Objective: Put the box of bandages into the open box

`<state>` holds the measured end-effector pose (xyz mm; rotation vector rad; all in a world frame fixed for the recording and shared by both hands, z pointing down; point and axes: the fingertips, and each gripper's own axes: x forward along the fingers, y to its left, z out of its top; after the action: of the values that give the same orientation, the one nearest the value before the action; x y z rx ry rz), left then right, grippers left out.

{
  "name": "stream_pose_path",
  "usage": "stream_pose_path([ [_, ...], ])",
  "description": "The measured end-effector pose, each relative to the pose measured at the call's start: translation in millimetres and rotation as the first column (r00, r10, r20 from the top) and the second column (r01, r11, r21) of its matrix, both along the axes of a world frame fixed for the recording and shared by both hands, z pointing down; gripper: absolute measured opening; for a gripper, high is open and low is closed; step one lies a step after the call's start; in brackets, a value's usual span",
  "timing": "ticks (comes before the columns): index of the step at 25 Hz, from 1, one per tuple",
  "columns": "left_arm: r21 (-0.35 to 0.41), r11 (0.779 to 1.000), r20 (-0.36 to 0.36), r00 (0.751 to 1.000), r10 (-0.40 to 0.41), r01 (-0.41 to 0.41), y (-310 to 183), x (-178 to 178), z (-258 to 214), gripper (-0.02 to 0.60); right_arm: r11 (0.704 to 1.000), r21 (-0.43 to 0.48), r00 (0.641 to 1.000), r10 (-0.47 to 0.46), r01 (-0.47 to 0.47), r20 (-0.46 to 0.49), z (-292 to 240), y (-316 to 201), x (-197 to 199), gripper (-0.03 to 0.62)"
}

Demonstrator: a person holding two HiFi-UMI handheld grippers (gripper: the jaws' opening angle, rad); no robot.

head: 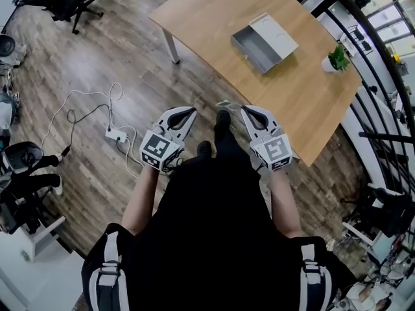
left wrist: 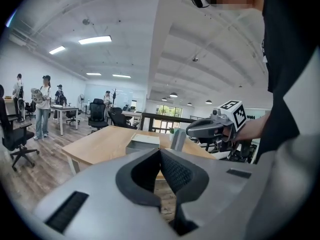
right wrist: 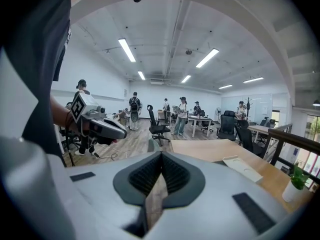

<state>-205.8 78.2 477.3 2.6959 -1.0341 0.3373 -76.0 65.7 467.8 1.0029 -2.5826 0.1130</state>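
In the head view, the person is standing on the wood floor [head: 130, 76] and holding both grippers close in front of the body. The left gripper [head: 188, 113] and the right gripper [head: 249, 112] are pointing forward toward the table [head: 214, 11]. The box of bandages [head: 224, 102] is showing as a small pale thing at the table's near edge, ahead of the two sets of tips and between them, touching neither. The open box [head: 253, 49], grey with its lid laid back, is sitting farther in on the table, well apart from the bandages. A potted plant [head: 336, 58] is standing at the table's right edge.

In the left gripper view, the left gripper [left wrist: 160, 151] is showing its jaws pressed together at the tips with nothing between them. The box of bandages [left wrist: 177, 139] is standing upright beyond them, slightly to the right; it is a narrow grey-green slab whose print is too small to read. The open box [left wrist: 142, 143] is lying behind it, and the right gripper [left wrist: 190, 130] is hovering alongside.

In the right gripper view, the right gripper [right wrist: 161, 155] is likewise pinching shut on nothing. The box of bandages [right wrist: 152, 145] is peeking just above the tips at the table's edge. Only the lid of the open box [right wrist: 243, 168] is showing here, and the left gripper [right wrist: 122, 134] is hovering to the side.
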Motion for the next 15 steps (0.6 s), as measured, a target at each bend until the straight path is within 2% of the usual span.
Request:
stream_pose_path([
  [8,0.005,1.0,0.009,1.0,0.008,-0.008,-27.7,4.6,-5.5,0.023,1.0,0.014,1.0,0.019,-0.02,0.014,-5.2,-30.8,6.5,0.025],
  [15,-0.001,1.0,0.012,1.0,0.014,-0.014,-42.8,16.7,-6.2,0.023,1.0,-0.016,1.0,0.027,-0.027,0.015,3.5,-46.4,21.3,0.025],
])
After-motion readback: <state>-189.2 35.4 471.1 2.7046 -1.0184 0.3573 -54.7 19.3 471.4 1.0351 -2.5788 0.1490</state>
